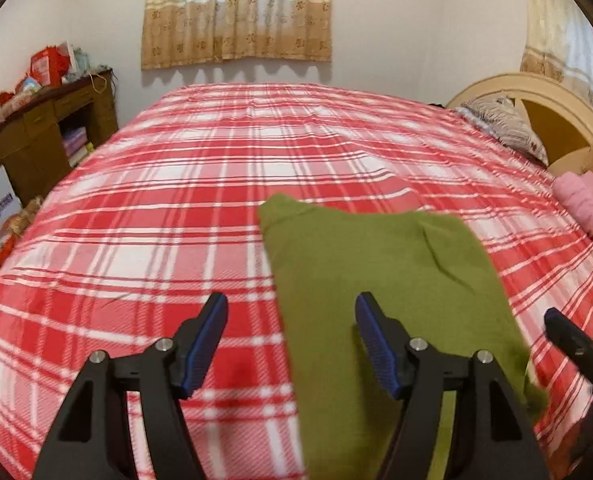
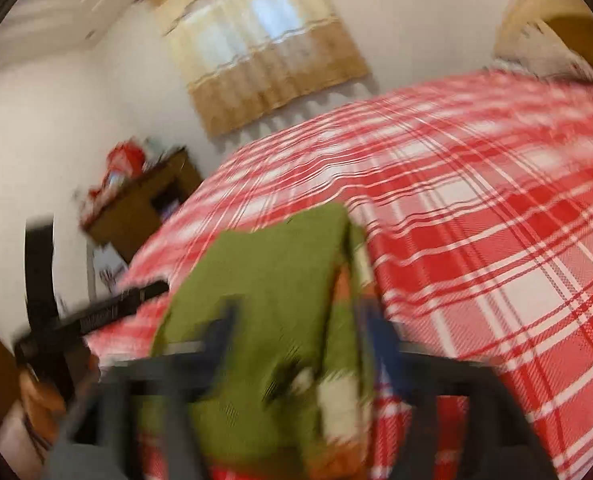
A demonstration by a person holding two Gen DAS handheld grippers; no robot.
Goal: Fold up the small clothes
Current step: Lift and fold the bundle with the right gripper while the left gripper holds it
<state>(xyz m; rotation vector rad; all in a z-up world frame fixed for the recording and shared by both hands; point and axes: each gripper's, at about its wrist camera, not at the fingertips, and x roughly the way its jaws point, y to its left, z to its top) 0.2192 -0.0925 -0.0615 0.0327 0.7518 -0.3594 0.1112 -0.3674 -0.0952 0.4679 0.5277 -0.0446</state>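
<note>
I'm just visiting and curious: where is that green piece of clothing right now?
The green garment lies on the red plaid bedspread, near the bed's front edge; in the left wrist view it sits right of centre, with pink bedding farther right.

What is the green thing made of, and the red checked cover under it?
The green garment looks like soft, matte knit or fleece: fuzzy surface, no shine. The red plaid bedcover seems a thin woven or brushed fabric, slightly glossy, with fine diagonal ribbing; exact fibre unclear.
</note>
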